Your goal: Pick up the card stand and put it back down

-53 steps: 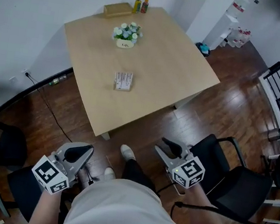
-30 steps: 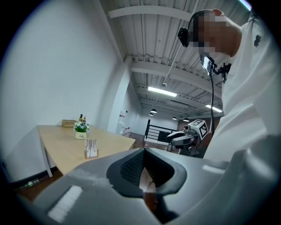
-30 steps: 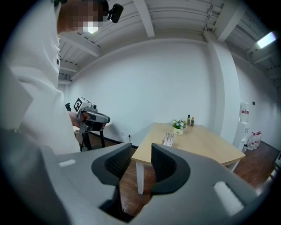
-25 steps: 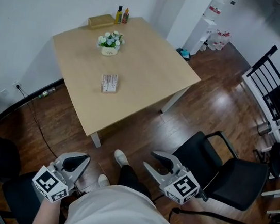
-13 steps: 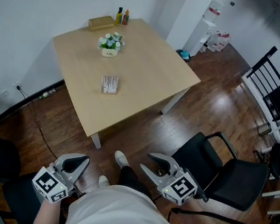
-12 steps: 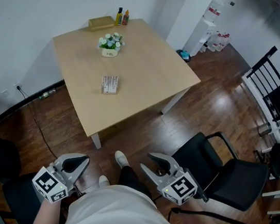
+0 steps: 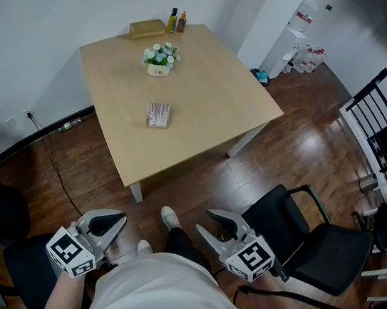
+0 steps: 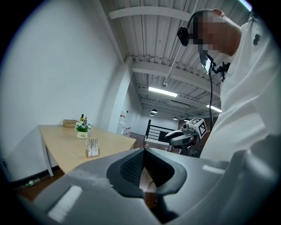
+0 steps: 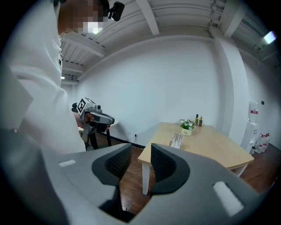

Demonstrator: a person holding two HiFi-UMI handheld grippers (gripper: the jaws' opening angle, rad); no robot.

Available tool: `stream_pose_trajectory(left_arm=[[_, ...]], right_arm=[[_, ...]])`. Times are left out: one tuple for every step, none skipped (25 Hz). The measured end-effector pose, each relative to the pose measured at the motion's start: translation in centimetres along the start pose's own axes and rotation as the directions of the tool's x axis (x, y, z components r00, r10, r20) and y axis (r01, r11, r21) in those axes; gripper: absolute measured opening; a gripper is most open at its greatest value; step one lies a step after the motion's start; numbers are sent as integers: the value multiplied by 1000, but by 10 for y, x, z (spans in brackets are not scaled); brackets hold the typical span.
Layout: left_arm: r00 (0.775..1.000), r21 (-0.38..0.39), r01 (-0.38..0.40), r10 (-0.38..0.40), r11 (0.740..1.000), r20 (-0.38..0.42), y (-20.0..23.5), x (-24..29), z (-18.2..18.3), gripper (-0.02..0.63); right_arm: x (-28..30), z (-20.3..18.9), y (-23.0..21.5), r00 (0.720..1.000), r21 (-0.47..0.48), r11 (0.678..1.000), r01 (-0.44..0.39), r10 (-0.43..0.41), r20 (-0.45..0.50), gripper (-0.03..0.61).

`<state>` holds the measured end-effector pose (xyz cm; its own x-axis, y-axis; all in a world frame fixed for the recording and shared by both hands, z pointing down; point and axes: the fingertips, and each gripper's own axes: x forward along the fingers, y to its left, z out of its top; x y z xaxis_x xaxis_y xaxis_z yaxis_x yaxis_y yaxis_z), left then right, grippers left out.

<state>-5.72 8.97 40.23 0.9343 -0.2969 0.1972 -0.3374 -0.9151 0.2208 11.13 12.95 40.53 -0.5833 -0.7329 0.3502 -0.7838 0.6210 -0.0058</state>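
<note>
A square table (image 7: 218, 89) of pale, smooth wood is set in the corner of a white-walled room, on a dark, glossy plank floor (image 7: 302, 152). The card stand (image 7: 157, 115), small, pale and boxy, is seen near the table's middle, with a flower pot (image 7: 160, 59) behind it. A black chair (image 7: 310, 240) is placed off the table's near corner. Both grippers are held well short of the table: the left gripper (image 7: 113, 216) pressed together, the right gripper (image 7: 203, 221) spread, nothing between.
</note>
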Motion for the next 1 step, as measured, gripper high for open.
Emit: stream_pose_trajectory(left_arm=[[1000, 1, 2, -2, 1000, 0, 0, 1, 0, 2]], right_arm=[[1, 0, 0, 1000, -1, 1000, 0, 0, -2, 143]])
